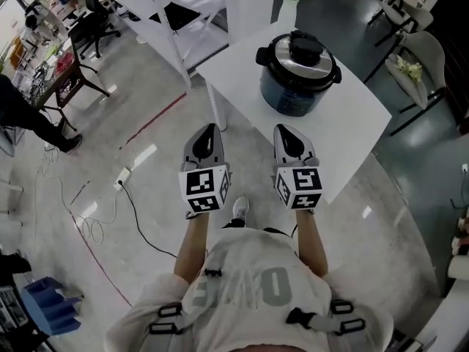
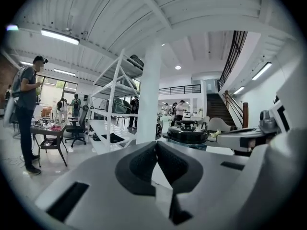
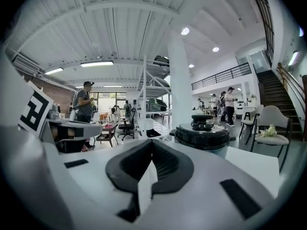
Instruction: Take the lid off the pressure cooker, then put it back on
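Pressure cooker [image 1: 293,94], lid [image 1: 300,59] on, sits on white surface [image 1: 355,123] ahead of both grippers. Right gripper [image 1: 287,132] nearer; left gripper [image 1: 207,130] offset left. Both sets of fingers [image 3: 165,166] pressed together, empty.

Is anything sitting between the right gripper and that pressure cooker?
No. In the head view, only bare white table shows between the right gripper and the pressure cooker.
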`<action>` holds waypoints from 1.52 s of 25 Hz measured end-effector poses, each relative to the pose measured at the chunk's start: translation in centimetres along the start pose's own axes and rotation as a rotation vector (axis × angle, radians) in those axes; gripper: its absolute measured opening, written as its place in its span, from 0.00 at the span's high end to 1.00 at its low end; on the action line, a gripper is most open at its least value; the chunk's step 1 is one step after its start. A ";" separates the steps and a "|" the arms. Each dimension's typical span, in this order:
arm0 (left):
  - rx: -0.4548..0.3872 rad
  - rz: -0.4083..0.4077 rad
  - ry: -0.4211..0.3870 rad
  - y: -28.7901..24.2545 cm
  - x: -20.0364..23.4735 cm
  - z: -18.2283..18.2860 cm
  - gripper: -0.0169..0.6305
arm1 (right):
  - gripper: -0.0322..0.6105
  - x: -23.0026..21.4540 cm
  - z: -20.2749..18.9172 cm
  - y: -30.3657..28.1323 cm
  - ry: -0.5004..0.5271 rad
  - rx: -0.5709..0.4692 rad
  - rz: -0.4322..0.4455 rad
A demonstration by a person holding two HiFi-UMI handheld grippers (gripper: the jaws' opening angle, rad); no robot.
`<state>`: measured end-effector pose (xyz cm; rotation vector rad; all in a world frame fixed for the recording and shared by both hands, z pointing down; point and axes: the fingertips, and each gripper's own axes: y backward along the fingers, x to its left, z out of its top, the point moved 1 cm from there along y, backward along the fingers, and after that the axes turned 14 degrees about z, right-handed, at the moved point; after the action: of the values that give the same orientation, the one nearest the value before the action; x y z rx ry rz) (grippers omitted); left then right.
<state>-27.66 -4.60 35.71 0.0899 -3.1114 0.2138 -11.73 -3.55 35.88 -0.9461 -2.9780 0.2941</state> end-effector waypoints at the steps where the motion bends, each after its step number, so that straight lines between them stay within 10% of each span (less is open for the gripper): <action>1: -0.003 -0.001 -0.003 -1.0 0.3 0.2 0.95 | 0.94 -0.3 0.2 -1.0 -0.001 0.001 -0.001; 18: -0.011 0.000 0.011 -6.9 -2.0 0.8 0.94 | 0.91 -4.2 1.3 -6.1 -0.040 -0.017 0.062; 20: -0.022 -0.025 0.033 -7.1 -2.6 0.9 0.93 | 0.76 -4.7 1.2 -6.2 -0.056 -0.027 0.091; 22: -0.023 -0.082 0.083 -7.4 -3.2 1.0 0.58 | 0.37 -4.9 1.1 -6.4 -0.068 -0.040 0.112; 24: -0.013 -0.113 0.133 -7.7 -3.4 1.0 0.45 | 0.36 -5.2 1.0 -6.3 -0.073 -0.045 0.109; 38: -0.014 -0.208 0.103 -8.9 -3.1 1.4 0.43 | 0.37 -7.0 0.8 -5.5 -0.057 -0.025 0.010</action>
<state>-24.03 -13.41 35.40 0.3870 -2.9719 0.1845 -9.25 -12.11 36.49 -0.9723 -3.0361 0.2900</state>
